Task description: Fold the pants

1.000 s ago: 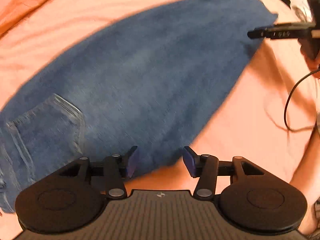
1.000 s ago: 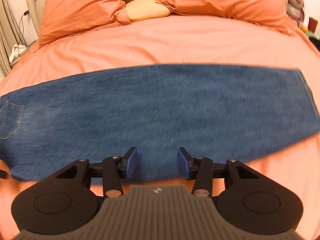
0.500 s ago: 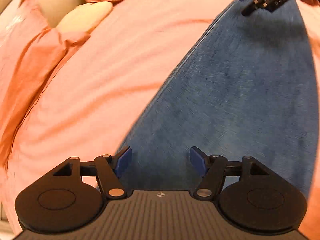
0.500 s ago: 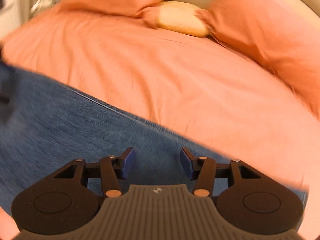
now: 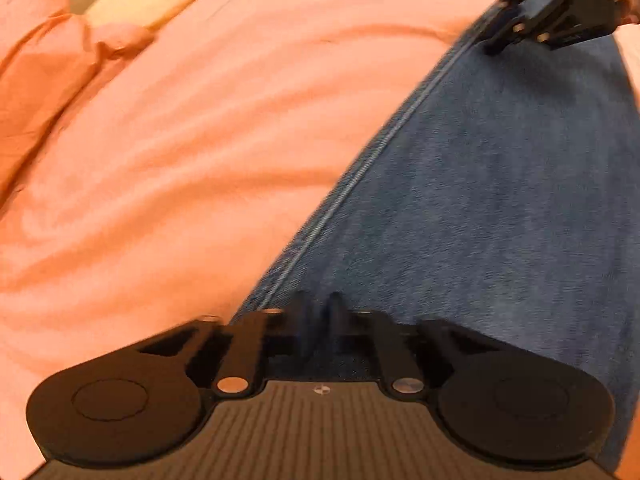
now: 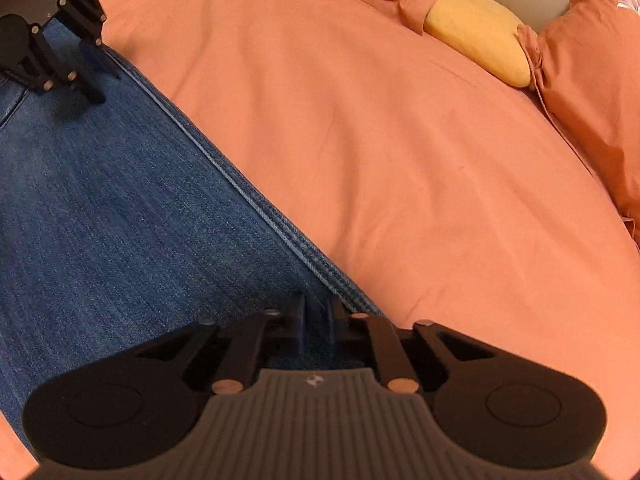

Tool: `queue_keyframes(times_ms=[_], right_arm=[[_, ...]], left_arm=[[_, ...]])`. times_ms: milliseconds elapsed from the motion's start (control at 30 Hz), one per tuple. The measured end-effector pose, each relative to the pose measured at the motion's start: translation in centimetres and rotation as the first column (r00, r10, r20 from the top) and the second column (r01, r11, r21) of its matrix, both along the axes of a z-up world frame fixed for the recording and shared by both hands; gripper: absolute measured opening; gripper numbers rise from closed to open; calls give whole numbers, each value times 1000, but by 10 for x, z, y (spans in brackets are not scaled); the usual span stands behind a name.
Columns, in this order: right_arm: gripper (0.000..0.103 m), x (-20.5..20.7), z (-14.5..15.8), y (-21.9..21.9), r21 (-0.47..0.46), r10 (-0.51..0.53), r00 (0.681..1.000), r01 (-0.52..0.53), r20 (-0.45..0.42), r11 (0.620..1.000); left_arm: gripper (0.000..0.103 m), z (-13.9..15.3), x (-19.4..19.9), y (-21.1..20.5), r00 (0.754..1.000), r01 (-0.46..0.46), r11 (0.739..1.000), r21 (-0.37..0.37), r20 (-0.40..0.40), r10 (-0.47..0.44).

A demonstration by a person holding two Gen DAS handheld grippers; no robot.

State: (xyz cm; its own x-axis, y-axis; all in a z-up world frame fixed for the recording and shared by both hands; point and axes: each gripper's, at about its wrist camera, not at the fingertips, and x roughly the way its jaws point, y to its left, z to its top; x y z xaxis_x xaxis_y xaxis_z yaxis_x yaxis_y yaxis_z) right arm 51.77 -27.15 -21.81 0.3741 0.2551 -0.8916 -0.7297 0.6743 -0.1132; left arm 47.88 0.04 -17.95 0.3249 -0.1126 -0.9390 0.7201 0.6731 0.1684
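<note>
pinching down on the far seam edge of the jeans [image 6: 120, 216], we now have both tools clamped. a second ago each tool hung with its jaws apart over the flat denim; the jaws have just been closing, and the cloth sits between them in both wrist views. the left tool [image 5: 318, 312] stands narrow on the denim just inside the stitched seam [image 5: 360, 168], and the right tool [image 6: 316, 316] stands narrow on the same seam line further along. from the left wrist we see the right tool at the top right corner, its tips down on the jeans edge; from the right wrist the left tool shows at the top left, likewise down on the cloth.

the jeans lie stretched out flat on the orange bedsheet [image 6: 380, 140], with the orange pillows [image 6: 592, 60] and a yellow cushion [image 6: 480, 44] beyond them by the headboard.

we judge this to mean the grasp step is done and a fold is ready to begin: with the long edge held at two points, we would lift it and carry it across, keeping the two tools level so the seam stays straight. thick denim may slip from a shallow pinch.
</note>
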Motion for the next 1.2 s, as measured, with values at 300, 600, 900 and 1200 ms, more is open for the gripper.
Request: queue_keyframes(times_ms=[300,600,900,1200], right_arm=[[0,-14,32,-4,-11,-20,991,21,136,1000],[2,7,2,17,-59,-123,983,132,133,989],[36,12,34,-63,77,-331,935,324,128,943],[36,-11,45,-253,79,-777,625,773,79,630]], left_arm=[[3,26,-26,1,982,-96,995,-32,158,100],[17,1,-15,-3,976,-176,984,13,136,173],[62,37,-31,-2,966,-199,978,-61,155,206],[60,24,-41,-28,966,-231,973,-27,114,232]])
